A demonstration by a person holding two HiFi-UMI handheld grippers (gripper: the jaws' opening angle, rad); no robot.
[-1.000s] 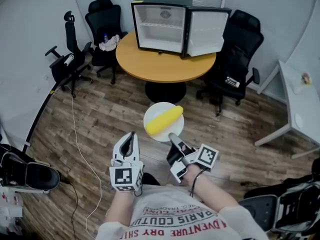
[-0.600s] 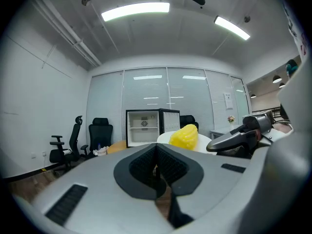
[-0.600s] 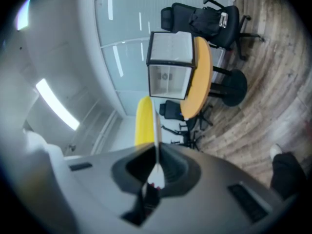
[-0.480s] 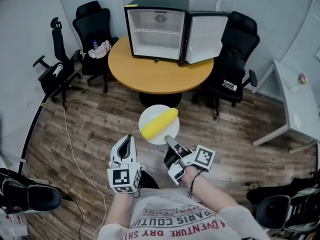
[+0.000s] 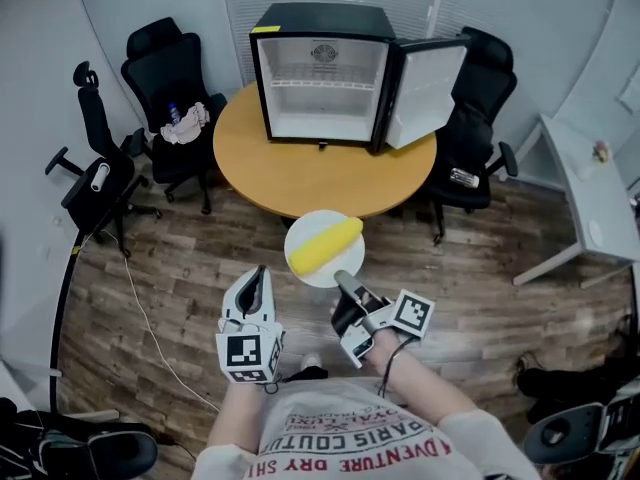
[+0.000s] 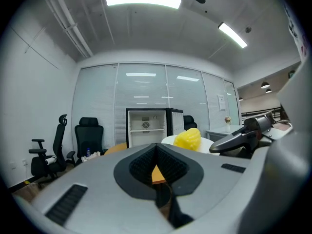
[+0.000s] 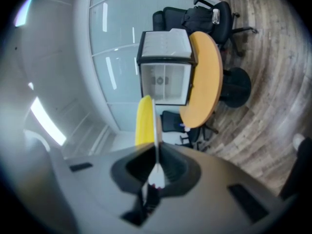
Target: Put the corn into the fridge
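A yellow corn cob lies on a white plate that hangs above the wood floor. My right gripper is shut on the plate's near rim. In the right gripper view the plate shows edge-on between the jaws, with the corn on it. My left gripper is beside the plate on the left, shut and holding nothing. The left gripper view shows its pads together, with the corn to the right. The black fridge stands on the round wooden table ahead, door swung open to the right, shelves bare.
Black office chairs stand left of the table, one with cloth and a bottle on its seat; more chairs are to the right. A white desk is at far right. A cable runs over the floor on the left.
Both grippers and the plate with the corn have moved toward the table and fridge, which now sit closer and more centred. The grip on the plate is unchanged.
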